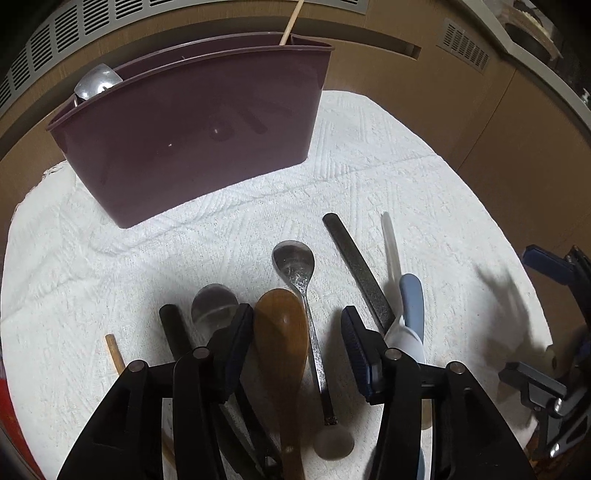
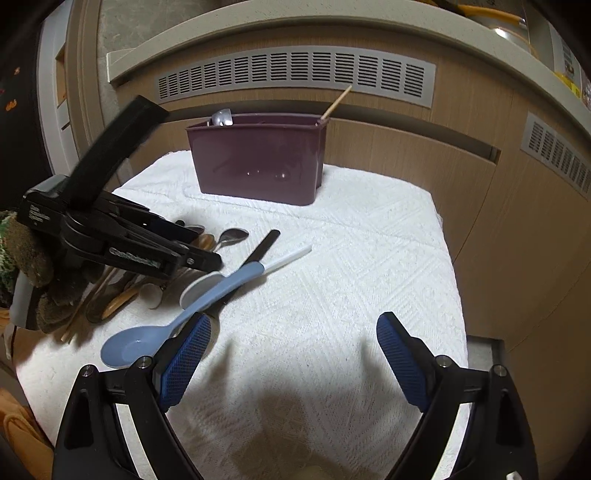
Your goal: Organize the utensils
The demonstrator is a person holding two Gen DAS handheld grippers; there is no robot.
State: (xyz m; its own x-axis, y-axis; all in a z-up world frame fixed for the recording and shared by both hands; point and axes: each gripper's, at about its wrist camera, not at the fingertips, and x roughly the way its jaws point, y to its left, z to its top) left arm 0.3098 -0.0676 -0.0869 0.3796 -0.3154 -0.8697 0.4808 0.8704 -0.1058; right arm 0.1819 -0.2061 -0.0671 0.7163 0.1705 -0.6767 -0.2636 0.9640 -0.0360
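A: What sits on the white cloth (image 1: 369,155)?

B: A maroon caddy (image 1: 192,129) stands upright at the far edge, in front of a wooden cabinet front with vent grilles (image 2: 295,75). A metal spoon bowl (image 1: 98,86) pokes up at its left end and a wooden stick (image 1: 291,22) leans out at its right end.

A: And the loose utensils?

B: They lie in a heap on the near left part of the cloth, well apart from the caddy. A wooden spoon (image 1: 282,332) lies bowl-up, with a steel spoon (image 1: 295,266) just beside it on the right. A dark flat handle (image 1: 358,269) slants further right, near a white utensil (image 1: 391,243) and a blue spoon (image 2: 147,339). A clear spoon (image 1: 214,304) sits to the left.

A: The left gripper (image 1: 297,339)?

B: It hangs over the heap, pointing steeply down, jaws partly apart. The wooden spoon and the steel spoon's handle lie between the fingers; the pads press on neither, though the left finger is very near the wooden spoon's edge.

A: The right gripper (image 2: 293,354)?

B: Jaws wide, nothing between them, above bare cloth. Its left finger (image 2: 184,358) is just beside the blue spoon's handle. A gloved hand (image 2: 29,254) holds the left gripper at the frame's left edge.
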